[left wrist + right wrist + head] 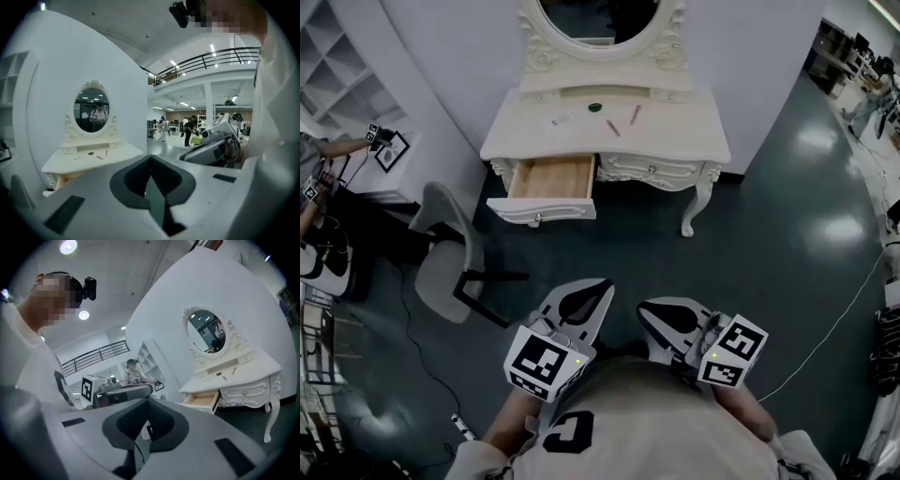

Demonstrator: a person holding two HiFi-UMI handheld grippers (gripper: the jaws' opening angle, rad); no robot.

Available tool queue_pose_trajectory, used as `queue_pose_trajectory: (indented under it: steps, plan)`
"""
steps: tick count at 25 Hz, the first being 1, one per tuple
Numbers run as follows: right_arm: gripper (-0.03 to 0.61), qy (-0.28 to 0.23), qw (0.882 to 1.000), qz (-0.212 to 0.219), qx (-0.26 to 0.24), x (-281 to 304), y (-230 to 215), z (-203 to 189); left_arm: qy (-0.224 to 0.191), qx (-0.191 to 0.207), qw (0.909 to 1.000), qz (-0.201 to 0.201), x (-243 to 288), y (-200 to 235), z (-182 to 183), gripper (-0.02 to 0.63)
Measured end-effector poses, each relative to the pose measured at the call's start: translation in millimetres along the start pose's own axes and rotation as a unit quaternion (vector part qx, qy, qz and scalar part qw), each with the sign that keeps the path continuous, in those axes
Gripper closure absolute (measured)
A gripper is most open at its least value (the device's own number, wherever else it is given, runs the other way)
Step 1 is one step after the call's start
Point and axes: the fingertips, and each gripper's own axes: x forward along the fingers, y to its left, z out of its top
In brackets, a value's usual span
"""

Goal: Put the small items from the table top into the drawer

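A white dressing table (675,141) with an oval mirror stands ahead of me, and its left drawer (542,211) is pulled open with nothing showing inside. On the top lie a white tube (562,118), a green round item (595,107) and two reddish sticks (613,127) (636,114). My left gripper (602,284) and right gripper (647,307) are held close to my chest, far short of the table. Both are shut with nothing between the jaws. The left gripper view shows the table (89,159) and the right gripper (215,140). The open drawer (202,400) appears in the right gripper view.
A grey chair (441,253) stands to the left of the table, near the open drawer. A white shelf unit (337,66) and a seated person (319,159) are at the far left. A white cable (834,319) runs across the dark floor on the right.
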Motion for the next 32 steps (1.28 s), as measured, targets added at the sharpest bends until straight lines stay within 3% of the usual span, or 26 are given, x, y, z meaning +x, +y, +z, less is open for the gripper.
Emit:
queue_pose_trajectory:
  steps: [7, 14, 19, 32]
  plan:
    - [0.551, 0.016, 0.998, 0.044, -0.029, 1.3, 4.4, 7.7, 0.034, 0.045, 0.9968, 0.058, -13.6, 19.5, -5.0, 0.557]
    - [0.551, 0.048, 0.996, 0.058, -0.039, 24.7, 4.4, -5.3, 0.066, 0.013, 0.9931, 0.097, -44.2, 46.3, -35.3, 0.557]
    - [0.551, 0.058, 0.996, 0.059, -0.030, 44.2, -5.0, -1.6, 0.101, 0.013, 0.9912, 0.085, -47.4, 61.9, -50.7, 0.557]
    - [0.551, 0.083, 0.995, 0.016, -0.052, 140.5, -38.0, 12.1, 0.055, 0.002, 0.9971, 0.053, -30.7, 155.8, -37.3, 0.557]
